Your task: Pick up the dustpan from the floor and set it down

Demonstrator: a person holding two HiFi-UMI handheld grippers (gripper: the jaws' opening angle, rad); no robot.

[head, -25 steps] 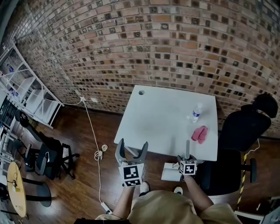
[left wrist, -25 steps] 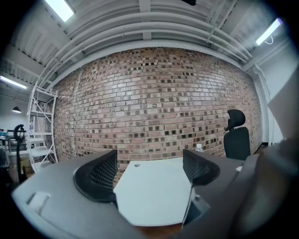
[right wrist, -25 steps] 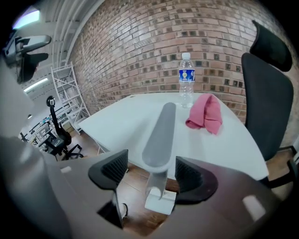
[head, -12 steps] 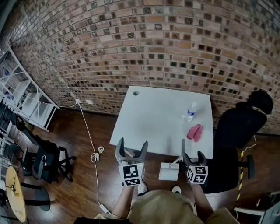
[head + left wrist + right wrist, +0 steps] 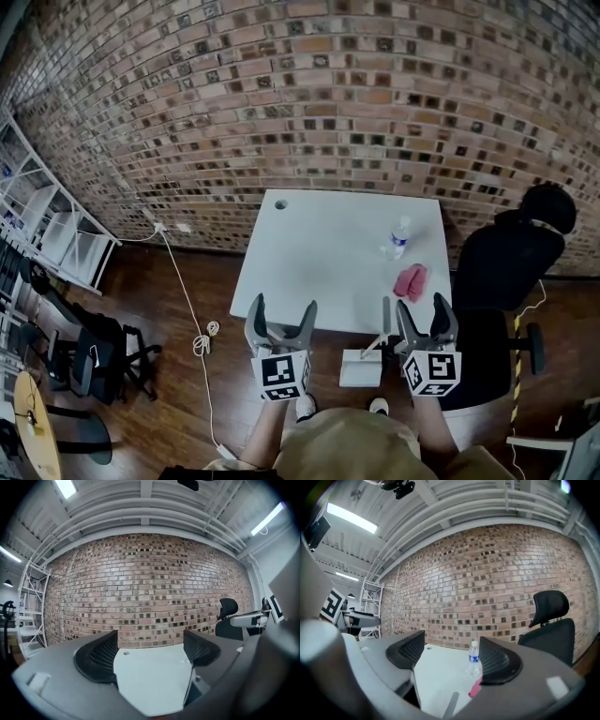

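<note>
Both grippers are held out level over the wooden floor (image 5: 187,375), in front of the near edge of the white desk (image 5: 328,253). The left gripper (image 5: 281,307) has its jaws wide apart with nothing between them; in the left gripper view (image 5: 150,645) only the bare desk top and the brick wall (image 5: 150,583) show in the gap. The right gripper (image 5: 423,304) also has its jaws apart. They have just been opening, and they press on nothing. The dustpan (image 5: 361,367) lies on the floor below the level of both pairs of jaws. It sits in the space between the two grippers, much nearer the right jaws, just to their left in the head view. Its grey handle rises close beside the right gripper's left jaw; I cannot tell whether it touches that jaw. In the right gripper view (image 5: 452,654) the handle's tip (image 5: 451,706) shows low in the gap between the jaws, apart from both pads. Beyond the right jaws, on the desk, a water bottle (image 5: 473,657) stands upright, seen just beside the right-hand jaw. A pink cloth (image 5: 474,688) shows at that jaw's lower edge. A black chair (image 5: 506,272) stands to the right of the right jaws.
</note>
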